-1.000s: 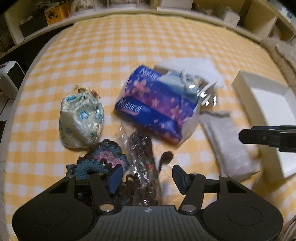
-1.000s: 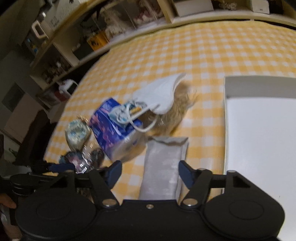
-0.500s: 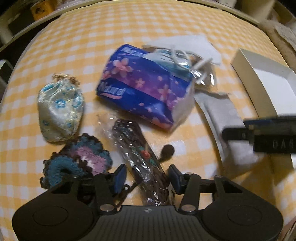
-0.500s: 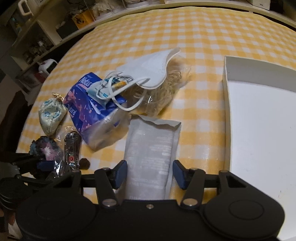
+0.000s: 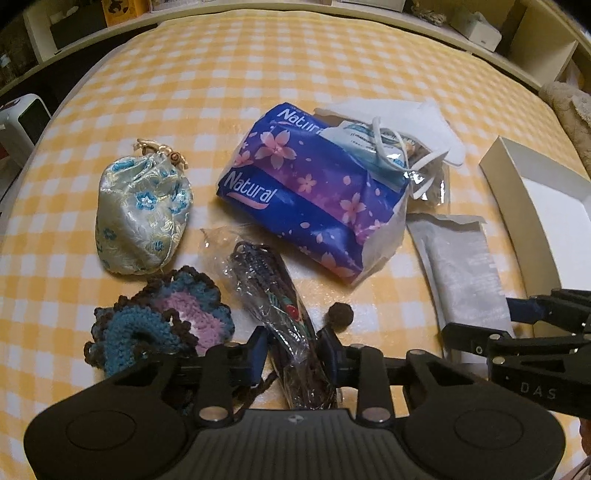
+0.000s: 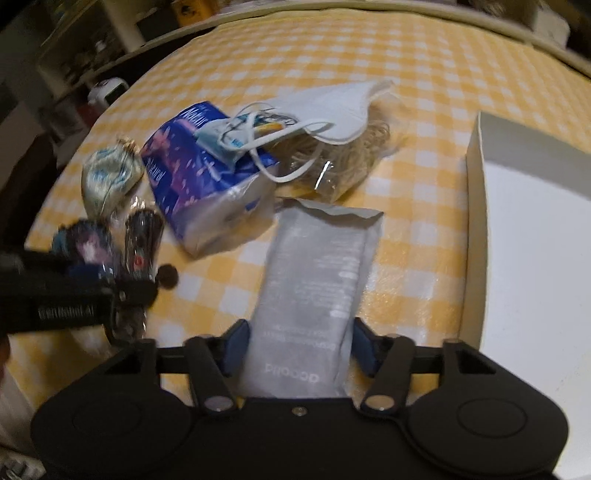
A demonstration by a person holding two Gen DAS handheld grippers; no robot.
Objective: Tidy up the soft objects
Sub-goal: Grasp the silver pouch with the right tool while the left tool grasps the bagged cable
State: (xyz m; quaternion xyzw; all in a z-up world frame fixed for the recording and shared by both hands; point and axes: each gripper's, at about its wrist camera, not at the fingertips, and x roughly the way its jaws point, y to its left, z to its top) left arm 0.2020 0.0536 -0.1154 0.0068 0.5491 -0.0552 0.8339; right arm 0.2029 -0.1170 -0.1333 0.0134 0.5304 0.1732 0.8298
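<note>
My left gripper [image 5: 295, 349] has closed its jaws on a dark item wrapped in clear plastic [image 5: 275, 295] lying on the checked cloth. My right gripper [image 6: 301, 343] straddles a grey flat pouch [image 6: 317, 266], jaws open at its two sides. A crocheted blue-pink piece [image 5: 162, 321] and a silk drawstring bag [image 5: 140, 206] lie to the left. A purple tissue pack [image 5: 310, 184] sits in the middle with a white face mask [image 6: 325, 107] and a bag of tan fibres [image 6: 354, 151] behind it.
A white open box [image 6: 476, 177] stands at the right; its rim also shows in the left wrist view [image 5: 502, 162]. A small dark pompom [image 5: 340, 314] lies by the left gripper. Shelves [image 5: 476, 29] run behind the yellow checked table.
Both grippers moved down and forward. The left jaws closed from wide onto the wrapped dark item. The right gripper came down around the grey pouch.
</note>
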